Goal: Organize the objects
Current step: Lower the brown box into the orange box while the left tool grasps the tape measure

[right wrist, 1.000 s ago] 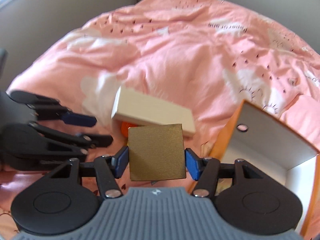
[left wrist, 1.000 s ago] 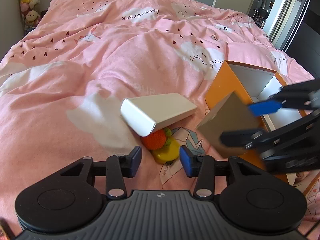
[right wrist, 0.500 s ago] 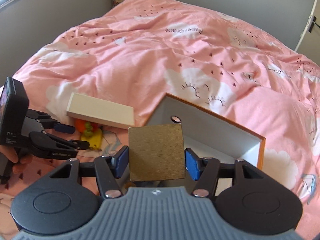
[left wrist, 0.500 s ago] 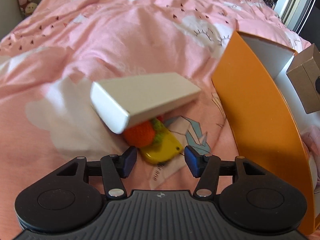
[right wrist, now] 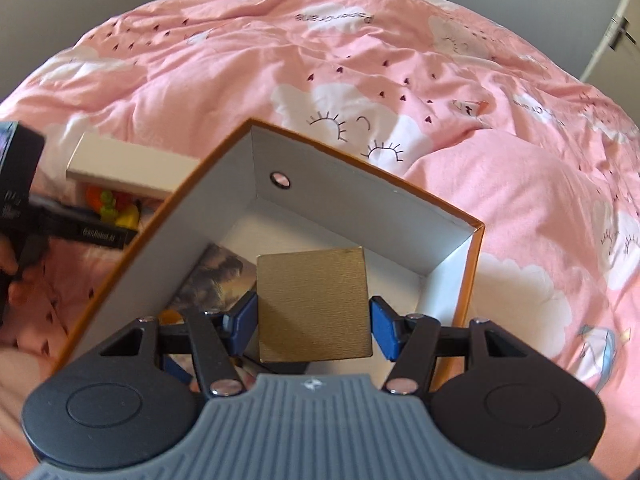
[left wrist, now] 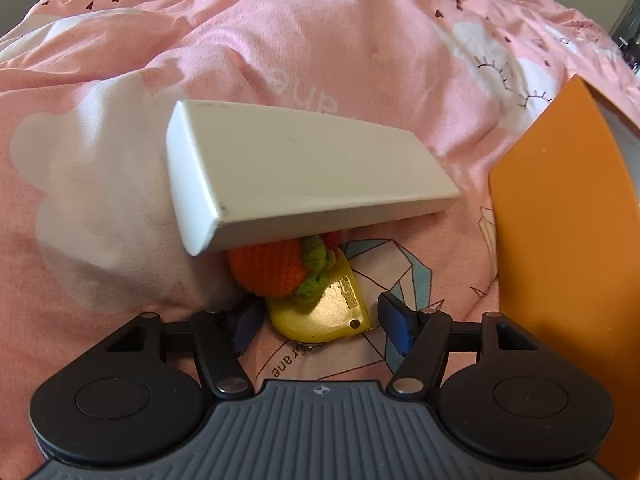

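Observation:
My right gripper (right wrist: 313, 322) is shut on a brown cardboard cube (right wrist: 312, 304) and holds it over the inside of the orange box (right wrist: 352, 208) with white walls. A picture card (right wrist: 218, 280) lies on the box floor. My left gripper (left wrist: 320, 326) is open, low over the bed, with its fingers on either side of a yellow object (left wrist: 324, 312). An orange and green crochet toy (left wrist: 276, 268) lies on the yellow object, partly under a white rectangular box (left wrist: 296, 184). The orange box's outer wall (left wrist: 560, 260) stands to the right in the left wrist view.
Everything lies on a pink duvet (right wrist: 360, 60) with cloud and crane prints. The white box (right wrist: 120, 164) and toys lie left of the orange box. My left gripper's body (right wrist: 24, 184) shows at the left edge. A door (right wrist: 620, 32) is at the far right.
My right gripper carried the cube from above the box's near edge to over its inside. My left gripper moved closer and lower, so its fingers now flank the yellow object.

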The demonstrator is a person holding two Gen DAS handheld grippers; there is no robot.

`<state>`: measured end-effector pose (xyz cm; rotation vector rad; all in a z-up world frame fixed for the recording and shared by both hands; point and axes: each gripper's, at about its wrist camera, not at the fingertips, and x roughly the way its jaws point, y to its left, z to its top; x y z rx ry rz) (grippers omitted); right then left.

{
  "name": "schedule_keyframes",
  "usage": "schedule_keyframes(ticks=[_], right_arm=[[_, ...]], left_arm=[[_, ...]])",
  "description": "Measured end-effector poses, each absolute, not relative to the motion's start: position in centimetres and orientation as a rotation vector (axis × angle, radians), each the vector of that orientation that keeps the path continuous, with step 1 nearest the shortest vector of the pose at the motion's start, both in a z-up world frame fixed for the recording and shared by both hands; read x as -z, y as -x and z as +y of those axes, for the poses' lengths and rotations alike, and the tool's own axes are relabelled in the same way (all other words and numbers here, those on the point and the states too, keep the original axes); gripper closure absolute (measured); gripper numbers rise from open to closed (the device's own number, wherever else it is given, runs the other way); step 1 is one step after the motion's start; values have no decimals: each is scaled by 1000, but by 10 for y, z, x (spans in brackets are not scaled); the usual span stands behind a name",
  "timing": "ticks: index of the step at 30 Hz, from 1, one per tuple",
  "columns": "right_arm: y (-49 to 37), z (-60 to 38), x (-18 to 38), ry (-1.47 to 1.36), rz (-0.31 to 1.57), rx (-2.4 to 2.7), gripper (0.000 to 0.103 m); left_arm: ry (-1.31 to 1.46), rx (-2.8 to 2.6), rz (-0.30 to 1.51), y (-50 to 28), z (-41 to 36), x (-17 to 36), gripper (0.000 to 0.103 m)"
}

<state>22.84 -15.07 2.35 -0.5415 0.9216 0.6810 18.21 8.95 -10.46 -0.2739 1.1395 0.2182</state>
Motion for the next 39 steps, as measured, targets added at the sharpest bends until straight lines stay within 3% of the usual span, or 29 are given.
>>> schedule_keyframes(ticks=[5,9,27,39], right_arm=[[-234,-156,-17,731,929,-791,42],[-237,-154,-14,896,924,-875,42],[-233,-142,4,1413,900,-1173,42],[-257,-136,39,1450,1028,-1310,41]], left_arm=[[241,-258,1152,-184,84,109,27],[239,-244,1147,-179,88,109,41],[321,44,1159,-122,93,67,42],[324,199,1000,-145,68,12,42]])
